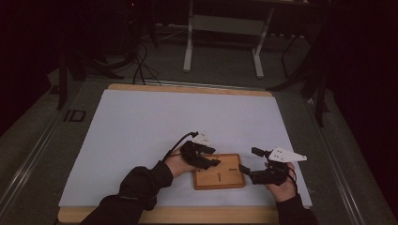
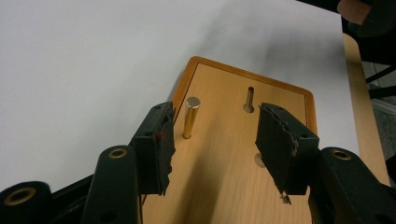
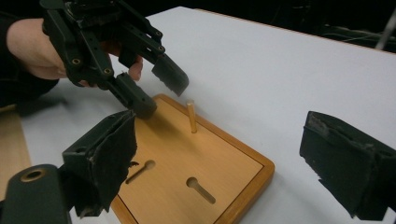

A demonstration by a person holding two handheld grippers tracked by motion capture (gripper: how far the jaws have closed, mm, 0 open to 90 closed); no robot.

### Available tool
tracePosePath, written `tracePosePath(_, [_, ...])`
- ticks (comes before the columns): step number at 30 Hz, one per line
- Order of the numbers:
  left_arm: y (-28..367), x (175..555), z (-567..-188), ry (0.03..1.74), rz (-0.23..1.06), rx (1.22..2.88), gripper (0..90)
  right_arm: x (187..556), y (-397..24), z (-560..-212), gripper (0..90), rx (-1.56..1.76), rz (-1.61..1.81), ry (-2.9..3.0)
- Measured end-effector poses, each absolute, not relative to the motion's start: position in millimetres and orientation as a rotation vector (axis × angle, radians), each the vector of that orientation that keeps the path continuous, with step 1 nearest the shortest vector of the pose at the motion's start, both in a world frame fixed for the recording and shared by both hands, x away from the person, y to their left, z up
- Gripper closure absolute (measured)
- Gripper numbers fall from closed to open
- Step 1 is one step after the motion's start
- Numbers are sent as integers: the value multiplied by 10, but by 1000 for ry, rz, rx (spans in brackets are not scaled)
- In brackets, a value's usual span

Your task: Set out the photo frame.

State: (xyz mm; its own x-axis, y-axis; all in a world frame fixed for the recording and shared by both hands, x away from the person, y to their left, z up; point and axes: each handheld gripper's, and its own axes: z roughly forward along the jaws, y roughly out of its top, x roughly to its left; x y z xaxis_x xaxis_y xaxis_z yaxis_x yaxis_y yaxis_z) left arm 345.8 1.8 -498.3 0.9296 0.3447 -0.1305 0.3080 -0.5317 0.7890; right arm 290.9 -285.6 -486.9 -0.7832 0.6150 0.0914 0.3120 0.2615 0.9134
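A small wooden board (image 1: 219, 177) with a raised rim lies on the white mat near the front edge. A short brass peg (image 2: 191, 117) stands upright in it near one corner; the right gripper view shows the peg (image 3: 192, 116) too. Two keyhole slots (image 3: 201, 189) are cut into the board's face. My left gripper (image 2: 215, 112) hovers open over the board's left end, the peg close to its left pad but untouched. My right gripper (image 3: 222, 123) is open wide at the board's right edge, holding nothing. The left gripper (image 3: 163, 98) hangs just above the peg's corner.
The white mat (image 1: 155, 126) covers a wooden table whose bare edge (image 1: 187, 214) runs along the front. Beyond the table stand a white metal frame (image 1: 225, 33) and dark cables (image 1: 141, 61) on the floor.
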Motion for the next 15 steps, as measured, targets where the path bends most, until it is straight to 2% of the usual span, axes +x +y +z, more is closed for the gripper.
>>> tracePosePath(11, [-122,3470,-5005,440,64,2168,470,2842,-2860,-4903,107,821,1530,2287])
tracePosePath(15, [-165,3479,-5032,430,107,2186,482,2837,-2860,-4924,108,825,1506,2297])
